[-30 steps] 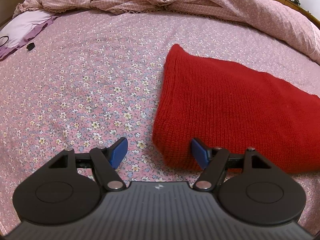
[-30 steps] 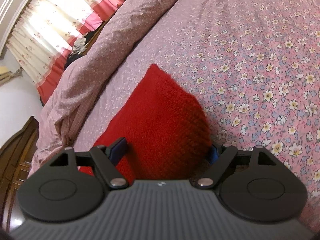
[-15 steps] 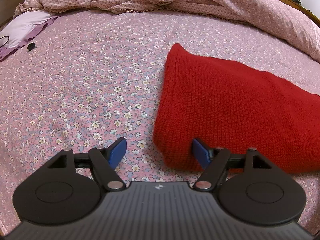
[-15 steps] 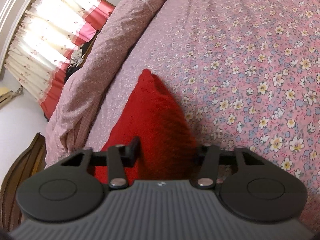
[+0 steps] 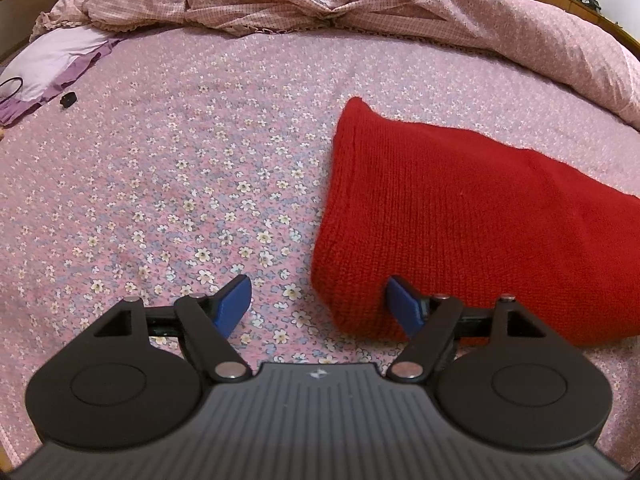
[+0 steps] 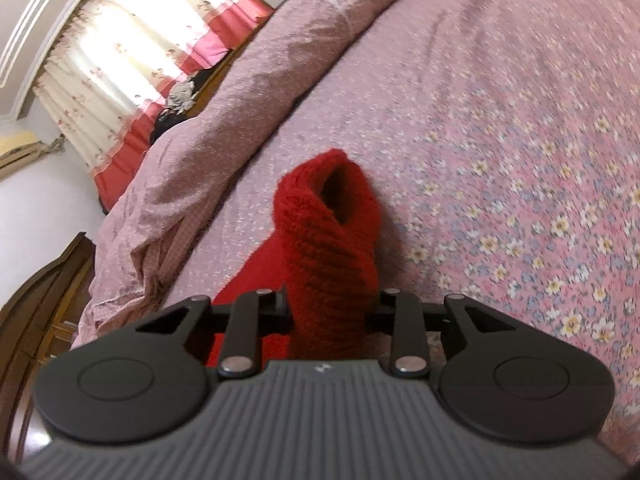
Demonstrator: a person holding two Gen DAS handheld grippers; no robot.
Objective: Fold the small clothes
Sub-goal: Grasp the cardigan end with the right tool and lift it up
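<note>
A red knitted garment [image 5: 460,216] lies flat on the flowered bedsheet [image 5: 180,160], at the right of the left wrist view. My left gripper [image 5: 317,286] stands open over the garment's near left corner, one blue pad on the sheet side and the other over the knit. In the right wrist view the red knit [image 6: 320,240] is bunched into a raised roll. My right gripper [image 6: 330,304] is closing on it, and both jaws press into the fabric, which hides the pads.
A pink quilt [image 5: 360,4] is heaped along the far side of the bed. A white and purple cloth [image 5: 52,60] and a small black object [image 5: 68,100] lie at the far left. A curtained window [image 6: 120,60] and dark wooden furniture [image 6: 40,300] stand beyond the bed.
The right gripper's jaws have drawn in from wide apart onto the red knit, and its edge has bunched up into a roll. The left gripper has stayed as it was.
</note>
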